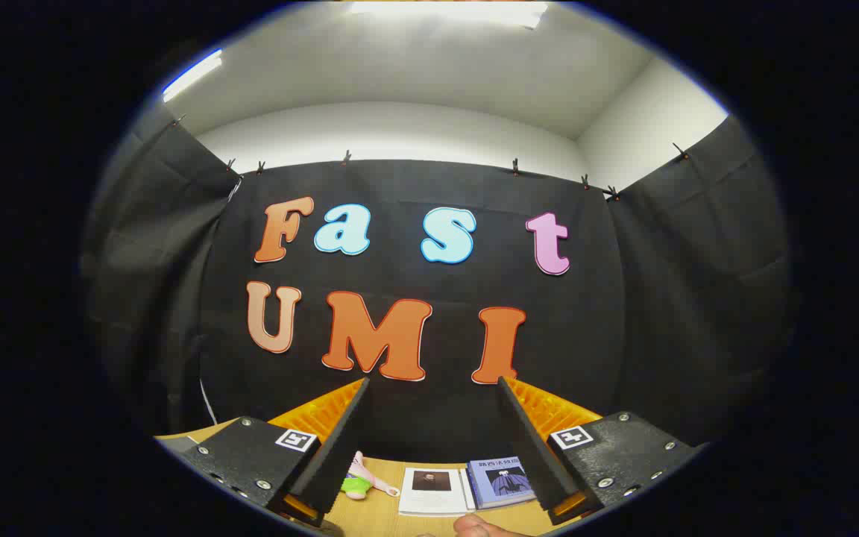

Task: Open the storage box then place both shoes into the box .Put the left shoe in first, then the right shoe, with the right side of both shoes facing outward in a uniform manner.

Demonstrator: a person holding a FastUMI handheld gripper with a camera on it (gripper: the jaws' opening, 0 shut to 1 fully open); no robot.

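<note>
Between the fingers and below them, the table (370, 514) carries a few small items, none of which belongs to the task. The gripper (433, 388) is held level and aimed at the booth's cloth wall (429, 418); its fingers stand wide apart with nothing between them.

Left to right on the table: a small soft toy (359, 481) lies just beside the left finger, then a white booklet (433, 491), then a blue booklet (500, 481) touching or nearly touching the white one, close to the right finger. Part of a hand (474, 526) shows at the near edge of the table (thumb or fingertip, cannot tell which).

Step in hand, as a judgement: the very start, before the box is opened. Storage box and shoes are not locatable from this viewpoint, so their heading and long axis cannot be told.

Next move likely calls for tilting the gripper down toward the table to find the box lid, keeping the fingers wide for the approach. Shoe orientation should be checked once seen (right side must face outward).
</note>
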